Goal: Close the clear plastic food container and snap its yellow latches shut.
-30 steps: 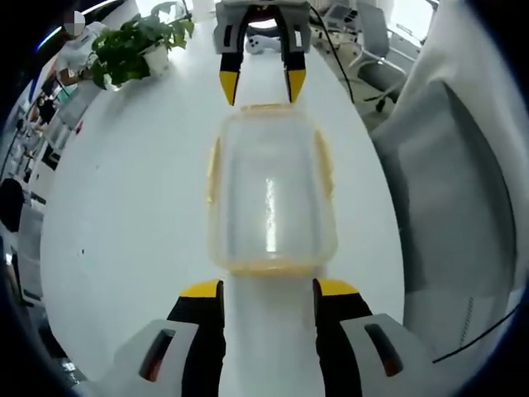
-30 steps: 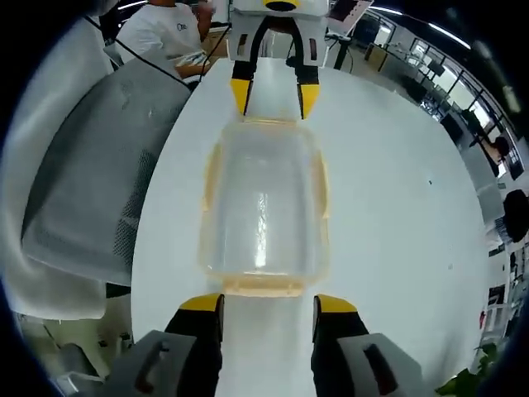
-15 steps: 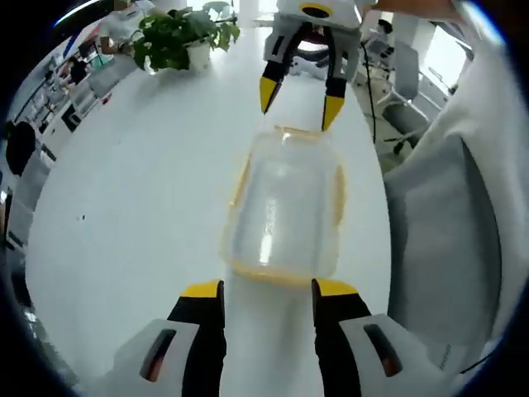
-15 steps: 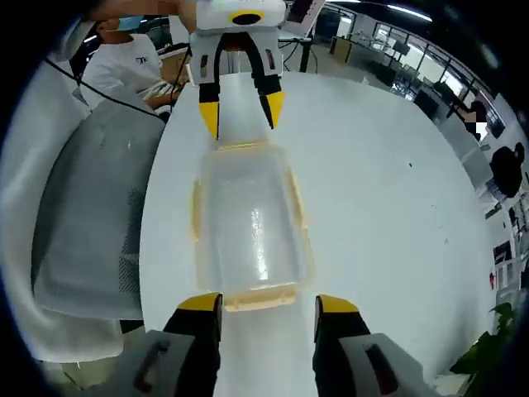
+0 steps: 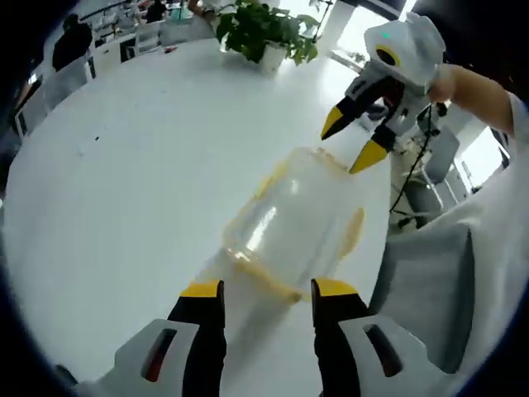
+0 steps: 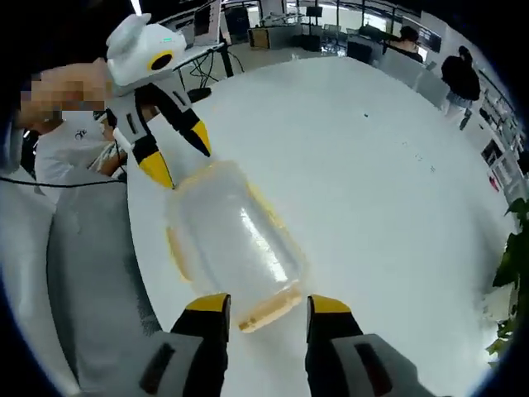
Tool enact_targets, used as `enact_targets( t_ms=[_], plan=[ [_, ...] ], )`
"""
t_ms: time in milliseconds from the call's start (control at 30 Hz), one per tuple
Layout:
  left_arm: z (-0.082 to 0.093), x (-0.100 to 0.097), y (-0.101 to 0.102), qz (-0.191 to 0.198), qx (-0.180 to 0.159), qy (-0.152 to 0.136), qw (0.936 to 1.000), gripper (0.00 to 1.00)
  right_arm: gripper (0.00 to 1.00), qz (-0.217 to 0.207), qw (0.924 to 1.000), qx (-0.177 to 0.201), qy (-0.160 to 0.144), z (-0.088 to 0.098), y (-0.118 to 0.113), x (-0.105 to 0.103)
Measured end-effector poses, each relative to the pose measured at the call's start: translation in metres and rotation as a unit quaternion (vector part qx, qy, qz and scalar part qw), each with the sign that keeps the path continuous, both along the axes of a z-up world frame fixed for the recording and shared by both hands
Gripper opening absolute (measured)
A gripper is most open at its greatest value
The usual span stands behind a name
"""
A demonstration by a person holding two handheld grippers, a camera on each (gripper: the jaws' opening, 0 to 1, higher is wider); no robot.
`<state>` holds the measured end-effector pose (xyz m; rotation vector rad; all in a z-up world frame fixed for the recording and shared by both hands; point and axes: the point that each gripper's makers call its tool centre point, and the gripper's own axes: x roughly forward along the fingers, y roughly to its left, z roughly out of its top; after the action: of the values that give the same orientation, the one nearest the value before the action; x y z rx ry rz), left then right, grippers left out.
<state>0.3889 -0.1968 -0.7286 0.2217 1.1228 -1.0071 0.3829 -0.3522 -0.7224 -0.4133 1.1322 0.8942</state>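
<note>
The clear plastic food container lies on the white table with its lid on, and it serves as the landmark for everything else. Yellow latches run along its long sides and its short ends; whether they are snapped down cannot be told. In the left gripper view the left gripper sits just short of the container's near end, its two yellow-tipped jaws set wide apart with nothing between them, the end latch lying close to the gap. At the container's far end, the right gripper comes in with its yellow tips spread, one tip close to the container's far corner, and it grips nothing. In the right gripper view the same container stretches away from the right gripper's own parted jaws, and the left gripper stands at its far end, tips apart and empty. Beyond the container, further along the table, stands a potted plant. Beside the container, off the table's edge, is a grey chair draped with white cloth. Far behind the container, people stand among office desks.
</note>
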Motion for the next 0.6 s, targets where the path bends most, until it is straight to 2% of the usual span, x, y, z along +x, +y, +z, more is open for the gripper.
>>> enact_targets(
  t_ms=[67,133,167,267,333,367,467,600],
  plan=[
    [0.0,0.0,-0.003,0.027,-0.014,0.015,0.9994,0.4,0.33,-0.024,0.9996,-0.015,-0.003,-0.004,-0.007,0.002],
    [-0.002,0.002,-0.003,0.053,-0.021,0.019,0.9982,0.39,0.33,-0.028,0.9995,-0.015,0.001,-0.007,-0.008,0.002],
    [-0.004,0.002,-0.002,0.072,-0.019,0.03,0.9968,0.39,0.33,-0.043,0.9989,-0.014,0.011,-0.008,-0.01,0.0],
    [-0.005,-0.001,-0.006,0.101,-0.035,0.06,0.9924,0.39,0.31,-0.058,0.9982,-0.007,0.013,-0.009,-0.011,0.002],
    [-0.006,0.001,-0.006,0.114,-0.037,0.059,0.991,0.38,0.29,-0.062,0.998,-0.007,0.014,-0.01,-0.011,0.001],
    [-0.006,0.001,-0.006,0.119,-0.034,0.059,0.9905,0.39,0.31,-0.068,0.9976,-0.005,0.014,-0.011,-0.011,0.001],
    [-0.009,0.001,-0.009,0.12,-0.027,0.057,0.9907,0.39,0.33,-0.093,0.9947,0.012,0.041,-0.014,-0.007,-0.003],
    [-0.01,-0.003,-0.016,0.128,-0.025,0.065,0.9893,0.39,0.36,-0.104,0.9933,0.017,0.048,-0.015,-0.006,-0.002]
  ],
)
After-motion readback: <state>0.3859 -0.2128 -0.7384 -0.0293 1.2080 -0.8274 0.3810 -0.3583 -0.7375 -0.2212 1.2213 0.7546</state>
